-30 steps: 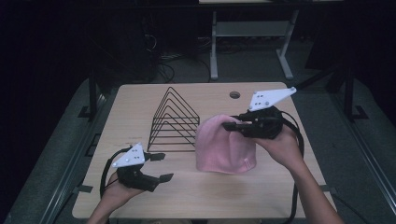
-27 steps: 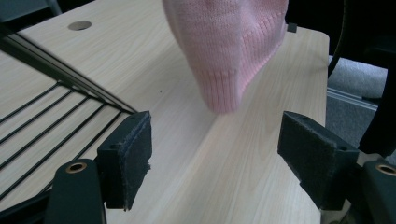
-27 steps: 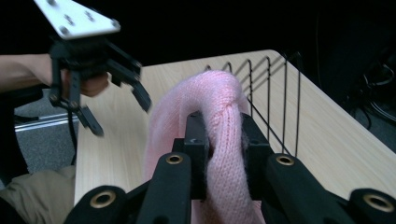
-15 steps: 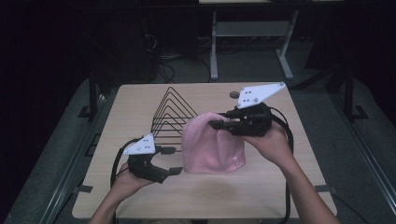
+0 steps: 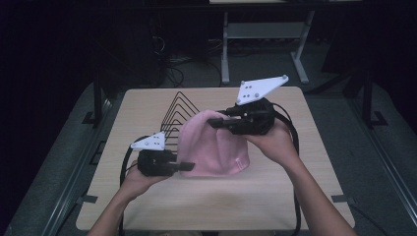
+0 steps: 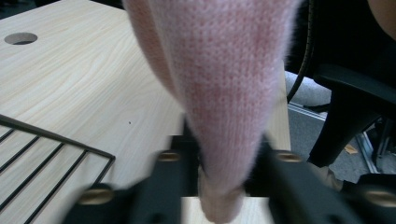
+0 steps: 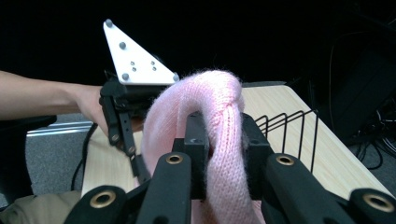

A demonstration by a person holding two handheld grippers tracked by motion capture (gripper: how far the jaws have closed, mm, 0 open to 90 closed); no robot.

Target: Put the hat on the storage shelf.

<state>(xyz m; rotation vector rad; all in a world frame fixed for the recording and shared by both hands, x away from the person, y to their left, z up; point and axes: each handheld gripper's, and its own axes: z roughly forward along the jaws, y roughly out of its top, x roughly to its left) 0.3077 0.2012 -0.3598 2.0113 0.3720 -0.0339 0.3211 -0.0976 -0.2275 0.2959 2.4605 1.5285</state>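
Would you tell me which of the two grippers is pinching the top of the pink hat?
The right gripper: it clamps the pink hat at its raised crown, whereas the left gripper grips the lower edge.

Pink knit hat (image 5: 212, 145): soft, fuzzy, fine ribbed stitch, small pale tag near lower right edge. Lifted off counter (image 5: 147, 206), hanging stretched between two grips. Crown bunched and pinched at upper right in right tongs (image 5: 220, 122), fabric bulging over pads (image 7: 226, 107). Lower left edge clamped in left tongs (image 5: 189, 166), just closed on knit fold (image 6: 224, 116). Body drooping in broad dome, tilted toward upper right, in front of black wire rack (image 5: 177, 115), over counter middle.
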